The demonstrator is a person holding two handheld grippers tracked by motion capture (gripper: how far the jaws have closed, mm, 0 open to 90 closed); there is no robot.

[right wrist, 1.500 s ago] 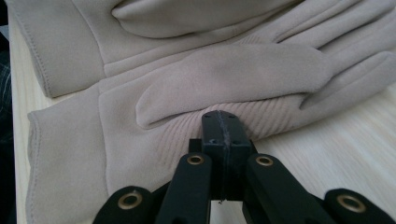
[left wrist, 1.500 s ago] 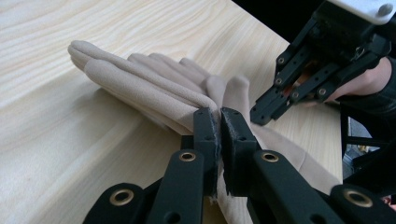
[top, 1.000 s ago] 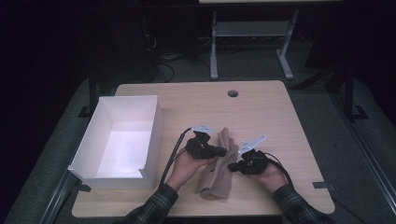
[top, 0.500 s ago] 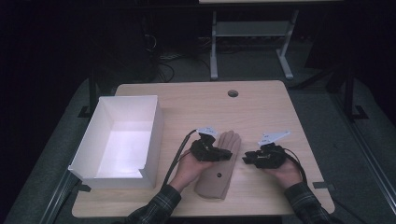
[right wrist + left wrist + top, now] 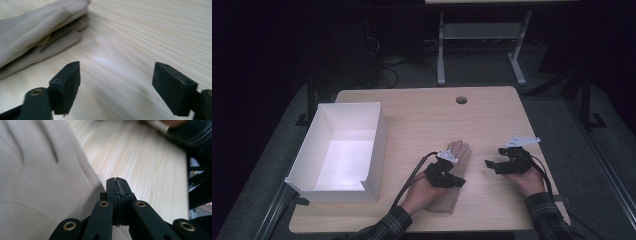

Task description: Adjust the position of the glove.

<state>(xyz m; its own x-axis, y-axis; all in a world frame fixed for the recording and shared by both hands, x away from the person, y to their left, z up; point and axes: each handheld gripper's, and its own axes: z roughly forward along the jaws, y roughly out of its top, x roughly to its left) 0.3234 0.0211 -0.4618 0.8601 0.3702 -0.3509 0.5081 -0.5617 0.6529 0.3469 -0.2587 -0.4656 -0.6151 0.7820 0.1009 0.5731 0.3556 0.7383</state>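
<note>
Left claw (image 5: 460, 183): jaws clenched flat together with nothing between them, as the left claw view shows (image 5: 117, 185). It sits over the right edge of the glove, tips pointing toward the right hand; whether it presses on the cloth cannot be told. Borne by the left hand (image 5: 419, 192), which rests at the glove's near end.

Right claw (image 5: 490, 164): jaws released and standing wide; they have just been opening, and nothing lies between them, only bare wood in the right claw view (image 5: 116, 82). It is well clear of the glove, to its right, tips pointing back toward it. Borne by the right hand (image 5: 527, 181), with a grey plate (image 5: 522, 141) on top.

Glove (image 5: 452, 175): beige, lying flat on the tabletop (image 5: 422, 115), fingers pointing away from the person, cuff at the near edge. In the right claw view its fingers (image 5: 47, 32) lie stacked, upper left.

Box (image 5: 339, 150): white, open-topped, at the left of the tabletop, well apart from the glove.

Hole (image 5: 461, 100): round, in the tabletop near the far edge.
</note>
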